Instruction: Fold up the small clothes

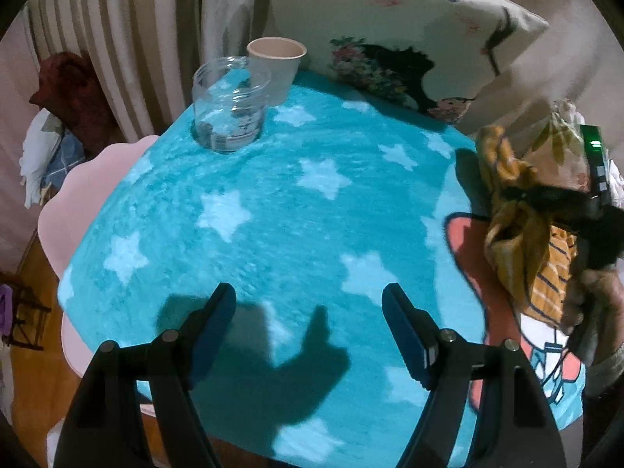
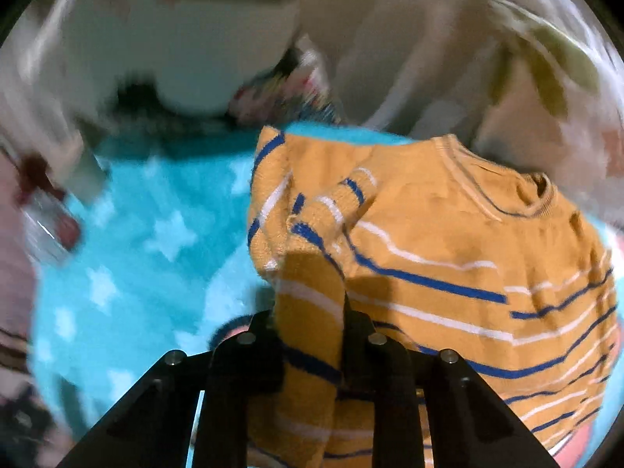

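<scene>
A turquoise star-print blanket [image 1: 273, 202] covers the pink scalloped table [image 1: 78, 179], with a printed pillow [image 1: 409, 39] behind it at the upper right. An empty glass jar [image 1: 230, 105] and a beige cup [image 1: 277, 66] stand touching at upper centre. The left gripper [image 1: 308, 327] hovers with jaws wide above the blanket, empty. The right gripper [image 2: 308, 331] pinches a fold of the mustard striped sweater [image 2: 448, 257], which hangs bunched at the right edge of the left view.
</scene>
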The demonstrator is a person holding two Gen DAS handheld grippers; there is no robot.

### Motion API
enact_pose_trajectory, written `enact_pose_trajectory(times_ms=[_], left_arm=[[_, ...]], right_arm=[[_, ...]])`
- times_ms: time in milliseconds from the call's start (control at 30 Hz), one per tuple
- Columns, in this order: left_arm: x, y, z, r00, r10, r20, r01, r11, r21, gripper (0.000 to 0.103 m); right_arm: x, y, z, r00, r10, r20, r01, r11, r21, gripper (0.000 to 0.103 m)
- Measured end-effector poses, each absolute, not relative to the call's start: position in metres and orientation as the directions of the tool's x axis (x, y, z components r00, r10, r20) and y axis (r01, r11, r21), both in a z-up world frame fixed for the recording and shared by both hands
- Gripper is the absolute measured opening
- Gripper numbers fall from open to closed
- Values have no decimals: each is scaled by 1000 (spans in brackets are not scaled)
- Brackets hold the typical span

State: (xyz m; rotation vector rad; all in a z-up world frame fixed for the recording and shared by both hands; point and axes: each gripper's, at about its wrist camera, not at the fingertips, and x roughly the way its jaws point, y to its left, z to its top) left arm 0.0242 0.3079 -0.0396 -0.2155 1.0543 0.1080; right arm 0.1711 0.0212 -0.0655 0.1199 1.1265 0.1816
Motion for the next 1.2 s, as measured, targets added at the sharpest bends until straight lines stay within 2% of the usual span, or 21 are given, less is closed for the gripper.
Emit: enact_pose_trajectory(times_ms=[133,267,433,467,533,633,767,900,967,1067,1100,1133,1167,1200], left_arm=[[8,265,-25,501,6,-865,-202,973,-110,76],[-1,221,-23,490,-6,-872,-198,973,-118,76],[-7,161,-28,471,-34,-882,-160,979,-123,76],[-7,153,-28,469,-39,-882,-152,980,-125,76],[-8,135,-27,470,-56,-881,-135,982,-135,76],[-8,115,-25,472,-61,-880,-117,984,-131,76],[-4,93,-23,474,-70,-878,-92,987,-129,76],[-1,69,-21,477,-82,-875,-54,991,-123,76],[1,57,-21,477,-92,-874,-31,992,-122,76],[0,44,-17,483,-103,-869,-7,993,-121,76],[-1,42,-16,486,-103,-868,-3,993,-119,76],[-2,40,-15,489,-100,-866,0,993,-115,76],[-4,40,-14,492,-95,-866,-1,994,-109,76],[-5,40,-14,492,-88,-866,-3,995,-103,76]], right_arm=[[159,-60,-36,480,328,-814,-26,933,360,22],[140,-168,-30,535,376,-756,60,876,478,22],[112,-291,-70,533,327,-781,201,847,492,24],[109,-304,-81,521,328,-788,217,842,494,33],[99,-334,-91,496,230,-837,286,867,407,36],[85,-366,-80,534,232,-813,310,841,443,42],[68,-380,-41,613,263,-745,245,833,495,43],[71,-340,-14,624,449,-640,43,797,602,43],[78,-308,-20,585,516,-626,-16,779,627,52],[94,-266,-51,489,541,-684,-60,803,593,53],[97,-263,-58,479,520,-708,-47,820,570,51],[98,-264,-70,470,471,-746,-11,849,529,43],[98,-270,-79,466,427,-775,23,870,493,21],[97,-276,-86,459,386,-800,51,888,457,9]])
